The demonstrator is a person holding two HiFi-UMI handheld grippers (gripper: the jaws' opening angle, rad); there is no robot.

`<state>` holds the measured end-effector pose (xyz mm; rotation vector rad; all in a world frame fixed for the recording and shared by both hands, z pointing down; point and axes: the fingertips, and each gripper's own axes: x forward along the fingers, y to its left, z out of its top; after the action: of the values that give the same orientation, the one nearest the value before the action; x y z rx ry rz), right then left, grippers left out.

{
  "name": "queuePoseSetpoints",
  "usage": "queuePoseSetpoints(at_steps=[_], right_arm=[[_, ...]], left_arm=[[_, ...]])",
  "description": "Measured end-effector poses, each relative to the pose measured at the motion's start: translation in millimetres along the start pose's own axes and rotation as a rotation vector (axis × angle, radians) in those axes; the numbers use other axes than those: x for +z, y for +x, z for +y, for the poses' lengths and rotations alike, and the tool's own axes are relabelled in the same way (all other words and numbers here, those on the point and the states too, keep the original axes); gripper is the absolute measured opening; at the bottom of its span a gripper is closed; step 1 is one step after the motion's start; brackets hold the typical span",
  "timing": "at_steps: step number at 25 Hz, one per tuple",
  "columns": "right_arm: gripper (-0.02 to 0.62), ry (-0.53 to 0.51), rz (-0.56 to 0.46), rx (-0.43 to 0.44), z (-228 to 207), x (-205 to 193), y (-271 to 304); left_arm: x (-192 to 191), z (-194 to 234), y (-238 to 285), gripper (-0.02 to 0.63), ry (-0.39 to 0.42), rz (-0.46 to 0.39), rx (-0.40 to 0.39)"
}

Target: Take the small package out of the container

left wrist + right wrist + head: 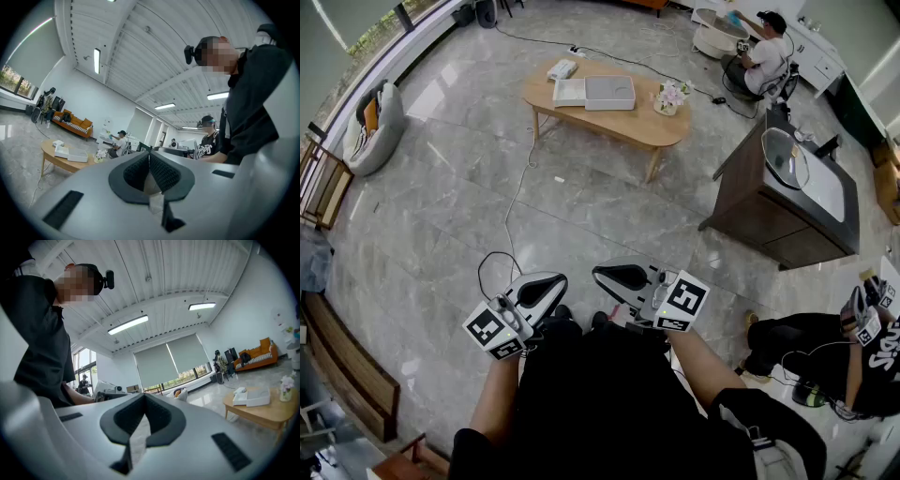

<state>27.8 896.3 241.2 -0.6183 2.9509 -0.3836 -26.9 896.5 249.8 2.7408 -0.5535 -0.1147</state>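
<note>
Black-clad torso (609,403) of the person wearing the camera fills the bottom centre of the head view, over a grey marble floor (441,234). An oval wooden table (609,117) stands at upper centre, well apart from both hands. The left gripper (536,289) and the right gripper (622,277) are held close to the body at lower centre, side by side. Each gripper's own view shows its dark pads pressed together with nothing between them, pointing up toward the ceiling. The white container (595,91) lies flat on the table, far above the grippers in the frame and touched by neither. From this far off, the small package cannot be made out in it. A small white object (562,68) lies just beside the container at the table's upper left, and flowers (670,97) stand toward its right end.
</note>
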Motion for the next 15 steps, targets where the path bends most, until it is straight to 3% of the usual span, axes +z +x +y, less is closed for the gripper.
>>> queuePoseSetpoints(at_steps=[9,15], right_arm=[[0.012,0.004,0.009,-0.012,-7,-2,-17],[0.012,0.012,-0.05,-0.045,-17,10,-30]], left_arm=[[-9,5,10,0.018,-0.005,0.031,0.028],[-4,12,9,0.017,-0.012,0.027,0.058]])
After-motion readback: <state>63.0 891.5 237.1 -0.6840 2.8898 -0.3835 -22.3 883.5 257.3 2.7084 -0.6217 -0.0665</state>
